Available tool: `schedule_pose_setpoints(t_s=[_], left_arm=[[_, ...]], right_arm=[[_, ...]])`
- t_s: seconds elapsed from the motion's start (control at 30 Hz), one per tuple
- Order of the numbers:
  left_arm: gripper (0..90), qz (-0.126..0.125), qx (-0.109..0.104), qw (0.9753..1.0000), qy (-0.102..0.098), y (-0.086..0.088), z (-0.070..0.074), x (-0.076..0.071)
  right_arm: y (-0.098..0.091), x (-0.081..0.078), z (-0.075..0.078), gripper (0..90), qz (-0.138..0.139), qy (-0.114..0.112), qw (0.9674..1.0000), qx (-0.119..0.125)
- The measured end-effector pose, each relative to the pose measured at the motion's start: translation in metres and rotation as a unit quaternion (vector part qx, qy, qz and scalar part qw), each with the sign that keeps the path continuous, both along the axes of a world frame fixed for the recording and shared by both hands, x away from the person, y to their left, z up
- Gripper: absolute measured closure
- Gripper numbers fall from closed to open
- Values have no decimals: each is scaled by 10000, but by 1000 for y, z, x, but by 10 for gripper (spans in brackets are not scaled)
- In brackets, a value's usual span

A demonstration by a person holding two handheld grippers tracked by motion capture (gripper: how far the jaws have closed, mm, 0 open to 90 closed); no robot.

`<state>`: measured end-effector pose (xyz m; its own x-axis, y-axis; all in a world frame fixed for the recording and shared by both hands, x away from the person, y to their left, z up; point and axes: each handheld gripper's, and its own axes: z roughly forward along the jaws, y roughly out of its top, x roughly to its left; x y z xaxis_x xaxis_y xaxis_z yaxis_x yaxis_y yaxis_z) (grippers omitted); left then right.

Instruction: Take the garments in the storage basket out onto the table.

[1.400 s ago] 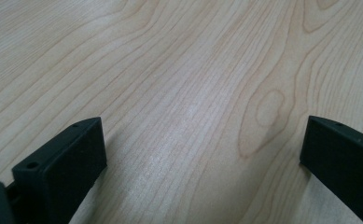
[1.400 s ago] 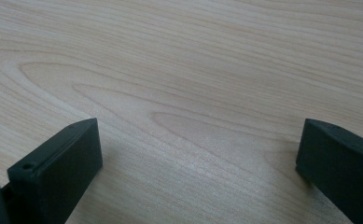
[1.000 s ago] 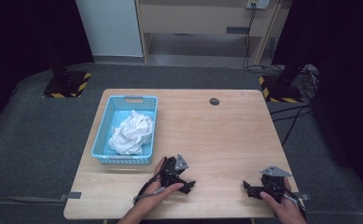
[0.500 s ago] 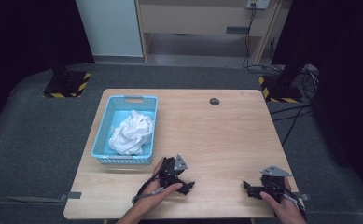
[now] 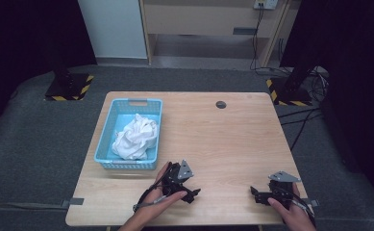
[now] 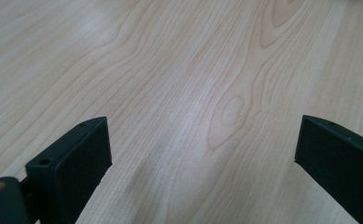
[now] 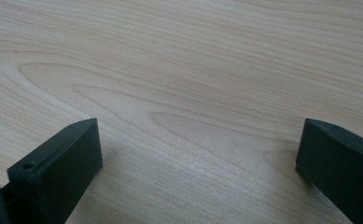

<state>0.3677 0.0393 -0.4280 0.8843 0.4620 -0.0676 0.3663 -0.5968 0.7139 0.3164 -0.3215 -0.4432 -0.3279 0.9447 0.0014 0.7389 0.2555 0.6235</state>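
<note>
My left gripper (image 5: 193, 194) is held in a hand near the table's front edge, left of centre. Its jaws have just been closing a little but stand wide apart with nothing between them. In the left gripper view the left gripper (image 6: 202, 135) has bare wood under it. My right gripper (image 5: 255, 193) rests at the front right in the other hand, pointing left. In the right gripper view the right gripper (image 7: 200, 140) is open over bare wood. A light blue basket (image 5: 106, 139) at the table's left holds a crumpled white cloth (image 5: 135, 137).
The wooden table (image 5: 223, 139) has a small dark round fitting (image 5: 220, 104) near its far edge. Dark floor surrounds the table, with black stands marked in yellow and black stripes at the far left (image 5: 68, 86) and far right (image 5: 290, 91).
The left gripper has lifted slightly from the table. The right gripper, the basket and the cloth have stayed where they were.
</note>
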Motion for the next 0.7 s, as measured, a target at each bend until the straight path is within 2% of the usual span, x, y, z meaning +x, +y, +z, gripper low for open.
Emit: schedule_pose_setpoints(t_s=[0.5,0.7], left_arm=[[34,-144,78,9998,-147,2,32,-13],[32,-64,-69,9998,-176,6,47,-12]], right_arm=[[0,0,0,2,2,0,10000,-1],[0,0,0,2,2,-2,10000,0]])
